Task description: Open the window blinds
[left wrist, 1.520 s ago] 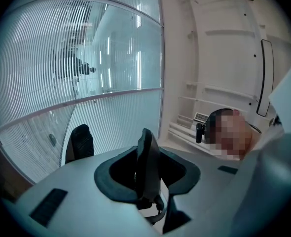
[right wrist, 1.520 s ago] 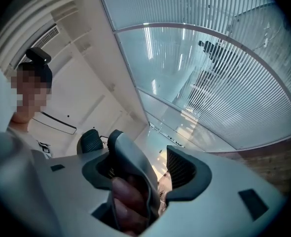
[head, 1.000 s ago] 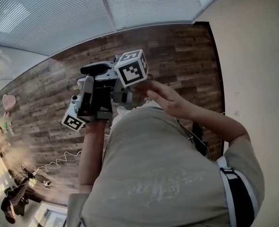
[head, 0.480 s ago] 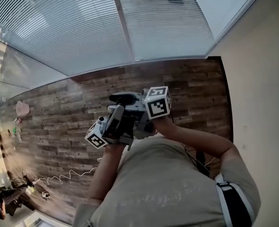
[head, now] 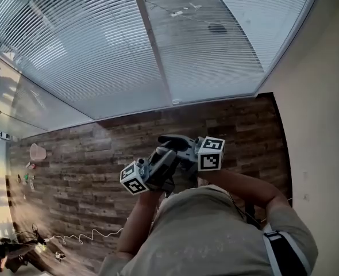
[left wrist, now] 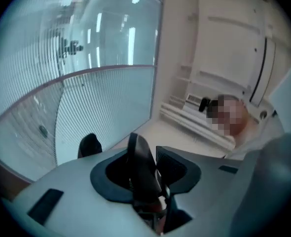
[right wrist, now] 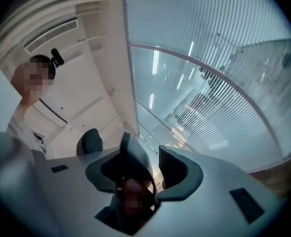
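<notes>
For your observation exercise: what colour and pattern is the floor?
Brown, in a wood-plank pattern. The floor shows best in the head view.

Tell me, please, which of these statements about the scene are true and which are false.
1. The window blinds hang lowered across the glass. True.
2. The floor is grey carpet. False: it is wood-look planks.
3. The right gripper is clamped on a blind cord. False: its jaws have just been closing, but they stand apart with nothing between them.
4. A white coiled cable lies on the floor. True.
5. The left gripper touches the blinds. False: it is held close to the person, beside the right gripper and well short of the blinds.
</notes>
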